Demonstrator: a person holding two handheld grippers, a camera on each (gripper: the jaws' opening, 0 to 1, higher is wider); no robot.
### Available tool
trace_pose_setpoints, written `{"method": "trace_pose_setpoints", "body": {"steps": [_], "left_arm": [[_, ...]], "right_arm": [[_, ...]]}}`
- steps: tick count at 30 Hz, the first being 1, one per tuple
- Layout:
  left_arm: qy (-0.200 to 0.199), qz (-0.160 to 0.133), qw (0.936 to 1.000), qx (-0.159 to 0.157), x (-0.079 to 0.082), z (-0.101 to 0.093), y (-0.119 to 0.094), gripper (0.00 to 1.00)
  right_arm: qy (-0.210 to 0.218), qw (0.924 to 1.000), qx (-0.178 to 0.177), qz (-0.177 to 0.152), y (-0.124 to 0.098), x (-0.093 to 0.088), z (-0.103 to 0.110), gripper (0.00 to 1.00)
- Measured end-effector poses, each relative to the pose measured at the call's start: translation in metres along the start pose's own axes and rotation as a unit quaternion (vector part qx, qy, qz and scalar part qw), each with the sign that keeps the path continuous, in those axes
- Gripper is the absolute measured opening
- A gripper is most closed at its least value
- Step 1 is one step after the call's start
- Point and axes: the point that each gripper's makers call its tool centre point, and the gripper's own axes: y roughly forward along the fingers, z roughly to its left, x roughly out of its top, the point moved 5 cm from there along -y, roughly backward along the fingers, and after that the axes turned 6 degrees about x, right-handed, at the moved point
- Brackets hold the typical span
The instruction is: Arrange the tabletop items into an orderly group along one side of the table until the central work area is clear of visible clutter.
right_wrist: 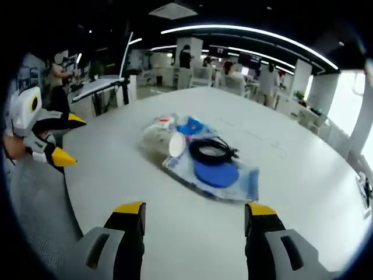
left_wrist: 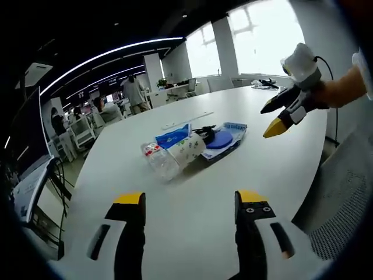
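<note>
A small heap lies mid-table: a clear plastic bottle [left_wrist: 158, 160] [right_wrist: 161, 124] on its side, a white paper cup [left_wrist: 187, 147] [right_wrist: 167, 143] on its side, a blue packet [left_wrist: 173, 135] [right_wrist: 191, 125], a coiled black cable [left_wrist: 204, 133] [right_wrist: 213, 150] and a blue disc [left_wrist: 220, 139] [right_wrist: 215, 173] on a clear plastic bag [left_wrist: 232, 129] [right_wrist: 243, 185]. My left gripper [left_wrist: 189, 198] [right_wrist: 77, 141] is open, short of the heap, with nothing between its jaws. My right gripper [right_wrist: 195, 210] [left_wrist: 268, 121] is open too, held above the table on the heap's other side.
The round white table [left_wrist: 192, 233] [right_wrist: 291, 140] carries a thin white strip [left_wrist: 186, 121] beyond the heap. A mesh chair [left_wrist: 344, 192] stands at the table's edge. A monitor on a stand [left_wrist: 35, 175] is to one side, with desks, chairs and people behind.
</note>
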Motion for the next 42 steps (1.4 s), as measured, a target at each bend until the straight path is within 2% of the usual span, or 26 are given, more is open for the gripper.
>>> {"method": "trace_pose_setpoints", "body": {"steps": [3, 7, 16, 21, 24, 31, 36, 42], "left_arm": [[0.003, 0.004, 1.0, -0.003, -0.001, -0.001, 0.0, 0.62], [0.004, 0.004, 1.0, -0.004, -0.001, -0.001, 0.001, 0.62], [0.002, 0.015, 0.9998, -0.01, -0.004, -0.003, 0.001, 0.57], [0.005, 0.017, 0.9998, -0.013, -0.005, -0.004, 0.002, 0.57], [0.007, 0.017, 0.9998, -0.011, -0.005, -0.004, 0.001, 0.56], [0.006, 0.02, 0.9998, -0.008, -0.005, -0.002, 0.002, 0.55], [0.006, 0.018, 0.9998, -0.011, -0.005, -0.003, 0.001, 0.54], [0.006, 0.017, 0.9998, -0.011, -0.005, -0.002, 0.001, 0.53]], "right_arm": [[0.0, 1.0, 0.001, 0.006, 0.005, 0.004, -0.006, 0.7], [-0.042, 0.999, 0.005, 0.015, 0.01, 0.016, -0.007, 0.7], [-0.051, 0.9981, 0.031, 0.013, 0.035, 0.04, 0.0, 0.7], [-0.101, 0.9926, 0.062, 0.027, 0.05, 0.056, 0.01, 0.7], [-0.117, 0.9896, 0.074, 0.038, 0.059, 0.062, 0.013, 0.7], [-0.18, 0.9756, 0.109, 0.063, 0.083, 0.089, 0.016, 0.7], [-0.244, 0.9528, 0.152, 0.098, 0.102, 0.104, 0.024, 0.7], [-0.275, 0.9351, 0.182, 0.13, 0.124, 0.105, 0.035, 0.69]]}}
